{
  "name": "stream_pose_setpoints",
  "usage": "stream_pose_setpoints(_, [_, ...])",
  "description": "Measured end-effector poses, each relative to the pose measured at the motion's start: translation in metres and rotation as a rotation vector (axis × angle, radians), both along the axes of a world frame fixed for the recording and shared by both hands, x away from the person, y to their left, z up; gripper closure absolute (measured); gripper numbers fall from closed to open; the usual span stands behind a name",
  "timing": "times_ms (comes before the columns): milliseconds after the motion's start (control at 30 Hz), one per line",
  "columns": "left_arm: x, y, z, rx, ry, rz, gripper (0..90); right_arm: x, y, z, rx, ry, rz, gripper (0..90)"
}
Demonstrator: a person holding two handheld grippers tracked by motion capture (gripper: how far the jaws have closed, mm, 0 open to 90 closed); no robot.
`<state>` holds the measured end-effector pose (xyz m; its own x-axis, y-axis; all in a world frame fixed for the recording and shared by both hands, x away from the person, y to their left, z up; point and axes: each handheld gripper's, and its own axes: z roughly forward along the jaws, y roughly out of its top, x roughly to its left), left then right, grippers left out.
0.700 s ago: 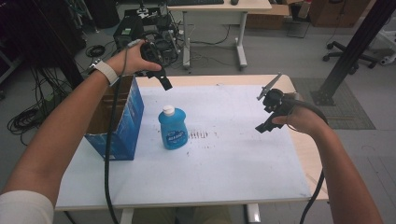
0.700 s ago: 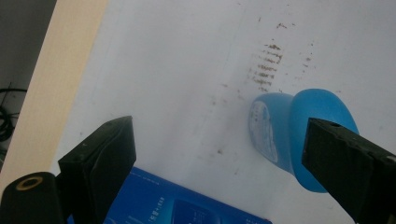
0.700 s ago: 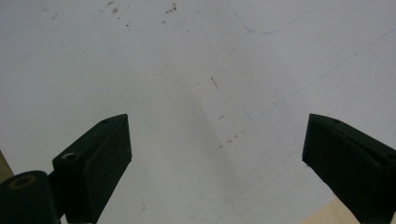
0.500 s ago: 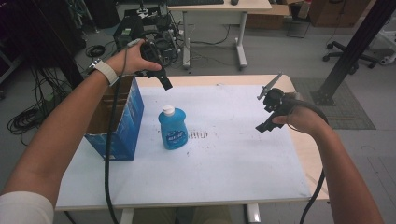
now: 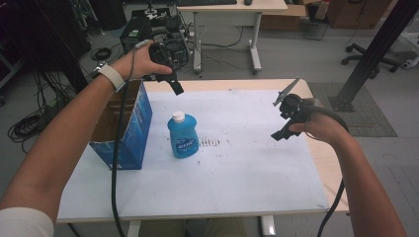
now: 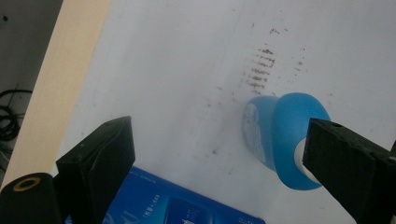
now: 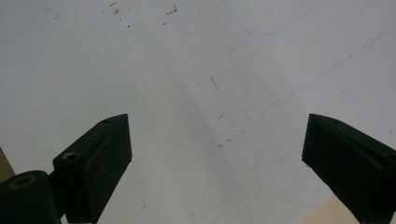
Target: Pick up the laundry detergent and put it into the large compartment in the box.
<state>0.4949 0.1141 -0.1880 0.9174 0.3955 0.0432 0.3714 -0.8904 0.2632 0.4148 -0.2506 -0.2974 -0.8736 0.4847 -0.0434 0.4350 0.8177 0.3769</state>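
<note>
A blue bottle with a white cap stands upright on the white table sheet, just right of an open blue cardboard box. My left gripper hangs in the air above the far left of the table, behind the bottle, pointing down; its jaws stand wide apart with nothing between them. In the left gripper view my left gripper looks down on the bottle and the box edge. My right gripper hovers over the table's right side, and its jaws are open over bare sheet.
Brown smudges mark the sheet to the right of the bottle. The wooden table edge runs along the right side. Behind the table stand a desk, cables and equipment on the floor, and a black post.
</note>
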Motion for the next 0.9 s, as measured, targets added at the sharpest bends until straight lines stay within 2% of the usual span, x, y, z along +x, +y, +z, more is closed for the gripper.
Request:
stream_pose_setpoints(467, [-0.008, -0.001, 0.010, -0.009, -0.002, 0.018, 9.4, -0.002, 0.001, 0.002, 0.001, -0.008, 0.010, 8.4])
stream_pose_setpoints(900, [-0.025, -0.003, 0.022, -0.012, -0.005, 0.023, 8.0, -0.004, 0.001, 0.005, 0.000, -0.017, 0.015, 8.4])
